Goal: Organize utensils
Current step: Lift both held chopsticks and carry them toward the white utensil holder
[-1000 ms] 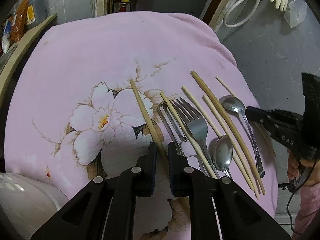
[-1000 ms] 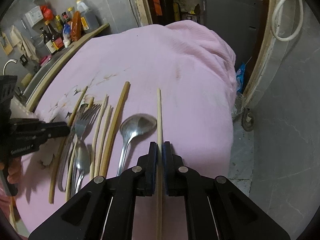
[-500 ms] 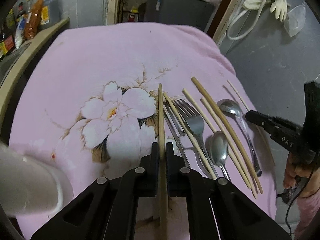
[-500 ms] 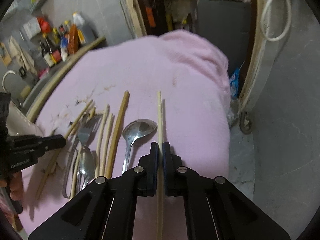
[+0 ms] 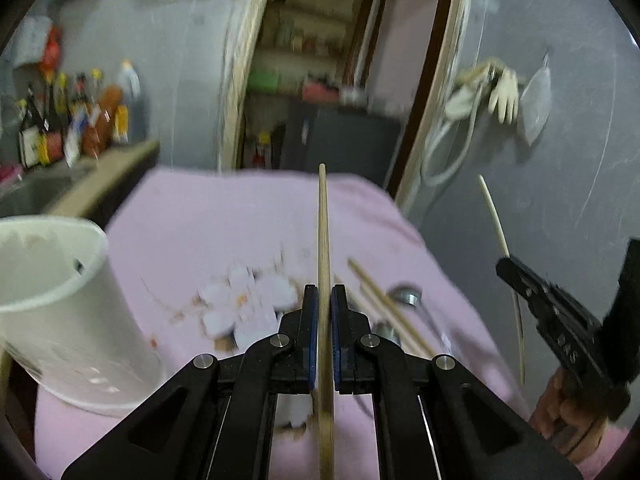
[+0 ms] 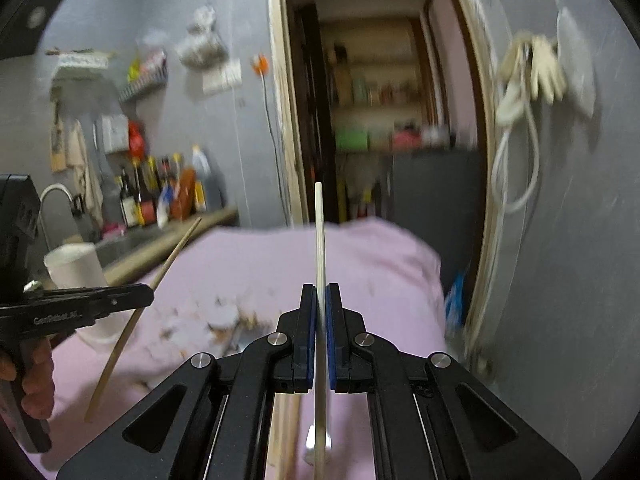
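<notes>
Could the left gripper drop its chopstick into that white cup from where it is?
Probably yes. The left gripper is shut on a chopstick, lifted off the pink cloth. The white cup stands open-topped just to its left, with nothing between them.

Motion blur smears the utensils [image 5: 396, 312] on the pink cloth [image 5: 224, 216].

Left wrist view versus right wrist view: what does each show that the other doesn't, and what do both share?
Only the left wrist view shows the chopsticks and a spoon lying on the pink cloth, blurred.

Only the right wrist view shows the faucet beyond the white cup.

Both show the white cup, the cloth, the bottles on the counter, and both grippers: the left gripper shut on a darker chopstick, the right gripper shut on a pale chopstick.
</notes>
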### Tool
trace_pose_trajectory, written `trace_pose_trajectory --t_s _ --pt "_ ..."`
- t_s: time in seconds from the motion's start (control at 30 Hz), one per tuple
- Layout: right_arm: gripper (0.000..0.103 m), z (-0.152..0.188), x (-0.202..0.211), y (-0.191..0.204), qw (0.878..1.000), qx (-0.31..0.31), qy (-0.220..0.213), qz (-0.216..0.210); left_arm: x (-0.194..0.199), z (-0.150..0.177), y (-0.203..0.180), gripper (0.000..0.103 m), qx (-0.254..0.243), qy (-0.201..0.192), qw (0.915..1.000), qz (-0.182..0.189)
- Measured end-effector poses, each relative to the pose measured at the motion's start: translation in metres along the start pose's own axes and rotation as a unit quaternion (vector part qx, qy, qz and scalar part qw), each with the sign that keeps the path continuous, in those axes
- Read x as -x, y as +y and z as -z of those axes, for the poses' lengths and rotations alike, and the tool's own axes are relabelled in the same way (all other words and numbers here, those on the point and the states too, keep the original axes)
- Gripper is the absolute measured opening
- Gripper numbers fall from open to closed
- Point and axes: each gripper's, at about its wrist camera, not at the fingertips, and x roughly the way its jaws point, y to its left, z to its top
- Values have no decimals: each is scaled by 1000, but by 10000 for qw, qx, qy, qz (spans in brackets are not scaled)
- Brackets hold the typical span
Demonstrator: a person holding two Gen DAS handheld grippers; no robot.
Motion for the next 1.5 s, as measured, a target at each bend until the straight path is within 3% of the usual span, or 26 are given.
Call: trace_pose_trajectory --t_s 0.17,0.43,0.73,0.97,1.23,1.5 --pt "2 -13 18 27 9963 200 -826 103 29 -11 -1 4 -29 -737 9973 -26" --pt "2 -40 33 69 9847 345 -1709 3 81 -36 12 4 -52 -1636 9864 -117" --pt "2 -71 20 125 9691 68 -2400 -564 134 -70 68 4 45 -2330 9714 -459" --pt "2 -90 -8 179 9575 -381 -2602 -1185 165 -86 130 4 292 -2785 9568 -777" --pt "2 -89 -42 211 9475 -889 -2457 -1845 171 -79 208 4 896 -3039 9417 -1133" --pt "2 -65 -65 224 9572 -685 -2333 -1567 154 -56 223 4 964 -3110 9347 -1426"
